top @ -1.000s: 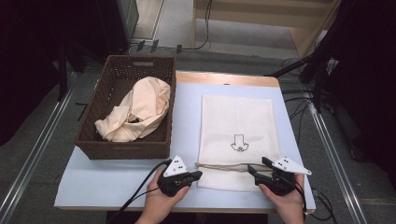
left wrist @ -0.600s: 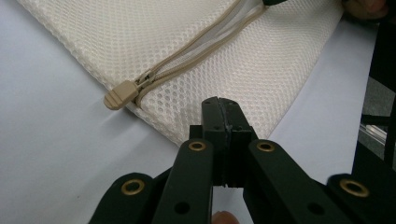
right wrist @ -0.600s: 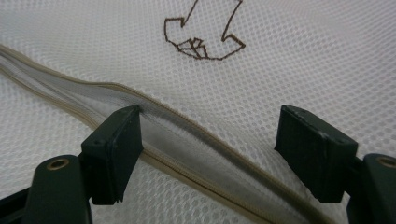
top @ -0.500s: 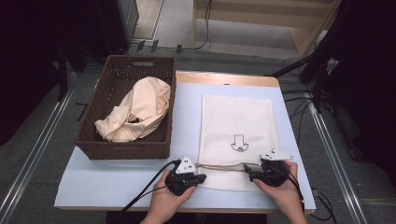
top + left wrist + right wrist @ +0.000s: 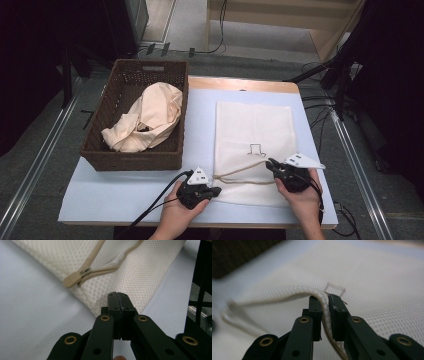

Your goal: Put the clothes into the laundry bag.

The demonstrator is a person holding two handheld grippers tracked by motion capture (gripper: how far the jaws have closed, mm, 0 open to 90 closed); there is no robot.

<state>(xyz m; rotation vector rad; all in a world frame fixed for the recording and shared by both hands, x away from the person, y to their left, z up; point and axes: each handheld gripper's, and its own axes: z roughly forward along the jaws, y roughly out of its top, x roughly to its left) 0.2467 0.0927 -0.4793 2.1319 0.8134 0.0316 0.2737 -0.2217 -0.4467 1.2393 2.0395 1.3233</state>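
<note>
A white mesh bag (image 5: pixel 255 130) lies flat on the table (image 5: pixel 125 195), its zipped mouth toward me. My left gripper (image 5: pixel 216 190) rests at the bag's near left corner; in the left gripper view its jaws (image 5: pixel 118 296) are shut over the mesh edge, just below the beige zipper pull (image 5: pixel 72 281). My right gripper (image 5: pixel 270 164) has just been closing, and its jaws (image 5: pixel 325 298) now pinch the upper rim (image 5: pixel 294 291) of the bag's mouth. That rim is raised off the lower layer, so the mouth gapes a little.
A dark wicker basket (image 5: pixel 135 160) stands at the left of the table with a crumpled cream cloth (image 5: pixel 150 115) inside. Cables trail from both grippers, and more run on the floor at the right. A wooden table edge (image 5: pixel 240 84) shows at the back.
The right gripper, open at the bag's near edge before, has shut on the upper rim and lifted it slightly. The left hand has stayed in place.
</note>
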